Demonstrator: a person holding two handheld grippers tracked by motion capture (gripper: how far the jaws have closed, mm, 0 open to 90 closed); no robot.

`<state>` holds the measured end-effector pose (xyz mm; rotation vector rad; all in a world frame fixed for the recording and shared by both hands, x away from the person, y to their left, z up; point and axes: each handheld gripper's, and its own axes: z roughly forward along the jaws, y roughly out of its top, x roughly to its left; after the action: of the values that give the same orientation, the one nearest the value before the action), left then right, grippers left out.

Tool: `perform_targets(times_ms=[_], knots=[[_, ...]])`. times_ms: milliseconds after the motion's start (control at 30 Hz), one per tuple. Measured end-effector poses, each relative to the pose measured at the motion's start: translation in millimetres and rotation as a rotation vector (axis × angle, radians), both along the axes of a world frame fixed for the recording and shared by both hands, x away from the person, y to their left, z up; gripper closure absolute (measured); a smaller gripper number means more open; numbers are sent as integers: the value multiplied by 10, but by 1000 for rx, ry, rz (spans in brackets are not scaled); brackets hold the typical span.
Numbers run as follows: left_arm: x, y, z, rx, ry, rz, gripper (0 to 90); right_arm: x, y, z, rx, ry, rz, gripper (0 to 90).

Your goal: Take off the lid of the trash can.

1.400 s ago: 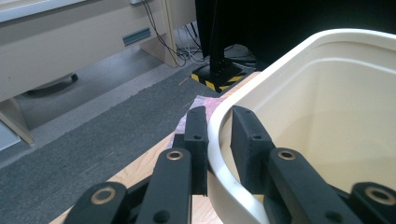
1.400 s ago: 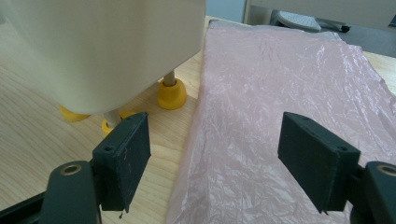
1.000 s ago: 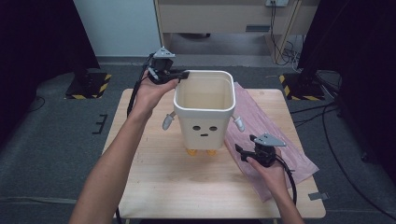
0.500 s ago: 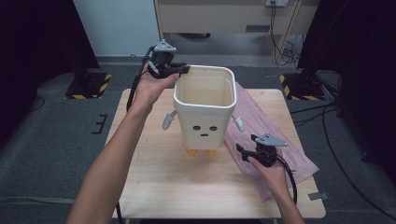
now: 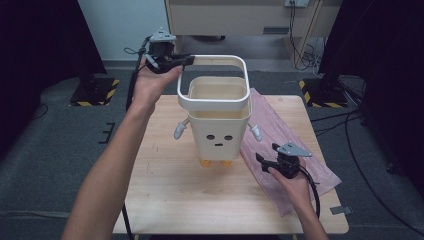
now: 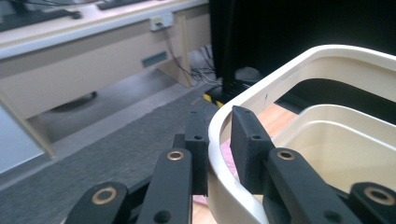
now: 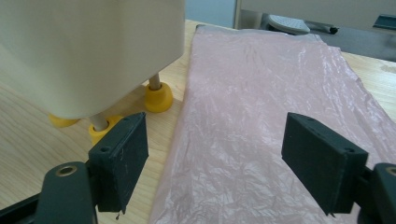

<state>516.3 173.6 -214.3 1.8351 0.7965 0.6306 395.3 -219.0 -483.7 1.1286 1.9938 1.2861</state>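
A cream bin (image 5: pixel 220 135) with a drawn face, small arms and yellow feet stands mid-table. Its loose rim ring (image 5: pixel 215 106) hangs tilted above the bin's mouth, front edge low, far edge raised. My left gripper (image 5: pixel 187 60) is shut on the ring's far left corner; in the left gripper view the pads (image 6: pixel 250 140) pinch the ring (image 6: pixel 355 53) over the bin's hollow (image 6: pixel 336 149). A pink plastic bag (image 5: pixel 295 135) lies flat to the right of the bin. My right gripper (image 5: pixel 260 159) stands open just above the bag (image 7: pixel 261 116), beside the bin's feet (image 7: pixel 159 98).
The wooden table (image 5: pixel 165 190) has bare room in front of and to the left of the bin. A desk with cables stands beyond the far edge, and dark stands with hazard-striped bases flank the table on the floor.
My left gripper has risen with the rim ring, lifting it off the bin's top. The right gripper has stayed over the pink bag.
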Motion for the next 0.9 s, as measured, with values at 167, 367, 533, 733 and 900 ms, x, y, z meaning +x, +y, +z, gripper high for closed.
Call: perform_targets(times_ms=[167,367,533,733,900], knots=[[-117,248,79,2,-35,37,764,-7,-18,13,-15,-9,-6,209],[-322,791,114,-36,-60,114,764,-3,57,-40,-20,16,7,235],[-504,1182,90,-49,-86,162,764,19,184,-147,-45,62,34,307],[-731,1684,-105,-25,-77,239,764,80,293,-294,-98,116,37,404],[-822,2011,-450,-28,-57,283,764,146,396,-408,-142,161,31,367]])
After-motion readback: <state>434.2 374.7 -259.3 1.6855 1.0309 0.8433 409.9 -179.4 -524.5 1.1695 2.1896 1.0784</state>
